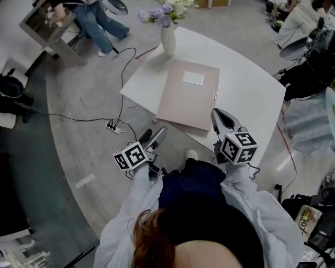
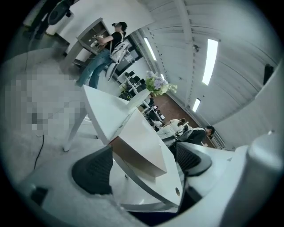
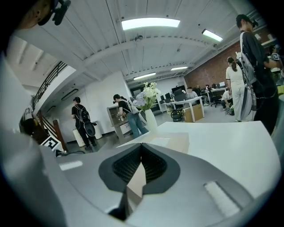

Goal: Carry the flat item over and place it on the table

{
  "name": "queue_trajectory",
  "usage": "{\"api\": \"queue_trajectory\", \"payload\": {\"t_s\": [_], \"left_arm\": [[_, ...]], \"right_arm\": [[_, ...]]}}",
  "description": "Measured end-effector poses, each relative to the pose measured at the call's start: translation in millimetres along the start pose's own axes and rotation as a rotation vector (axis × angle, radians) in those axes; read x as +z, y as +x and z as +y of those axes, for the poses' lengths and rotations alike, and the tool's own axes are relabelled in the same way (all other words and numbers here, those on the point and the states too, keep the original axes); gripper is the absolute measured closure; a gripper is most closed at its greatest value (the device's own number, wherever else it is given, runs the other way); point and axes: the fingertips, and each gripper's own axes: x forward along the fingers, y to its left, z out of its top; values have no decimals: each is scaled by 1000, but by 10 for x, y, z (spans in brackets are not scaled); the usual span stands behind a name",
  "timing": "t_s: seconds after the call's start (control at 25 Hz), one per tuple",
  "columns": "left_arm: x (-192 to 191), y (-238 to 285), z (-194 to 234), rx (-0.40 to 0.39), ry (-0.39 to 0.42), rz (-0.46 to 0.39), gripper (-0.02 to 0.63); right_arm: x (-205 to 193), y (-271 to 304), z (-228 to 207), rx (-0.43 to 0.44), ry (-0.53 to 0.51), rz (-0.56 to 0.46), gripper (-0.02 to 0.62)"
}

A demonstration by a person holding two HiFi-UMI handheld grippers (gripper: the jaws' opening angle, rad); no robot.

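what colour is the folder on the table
The folder is pale pinkish beige with a small white label; head view shows it best.

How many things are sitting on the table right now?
2. A tan folder lies flat in the middle of the table; a white vase holding flowers stands at its far edge.

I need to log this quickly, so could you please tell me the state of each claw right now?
The left claw is open, holding nothing.
The right claw is closed on the folder.
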Motion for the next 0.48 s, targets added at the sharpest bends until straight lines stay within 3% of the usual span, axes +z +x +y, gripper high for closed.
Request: {"api": "queue_trajectory", "payload": {"t_s": [0.16, 0.48], "left_arm": [[44, -303, -232, -47, 122, -28, 219], [105, -818, -477, -6, 391, -126, 393]], "right_arm": [[-36, -149, 233, 4, -22, -2, 586], [-169, -483, 670, 25, -52, -14, 586]]}}
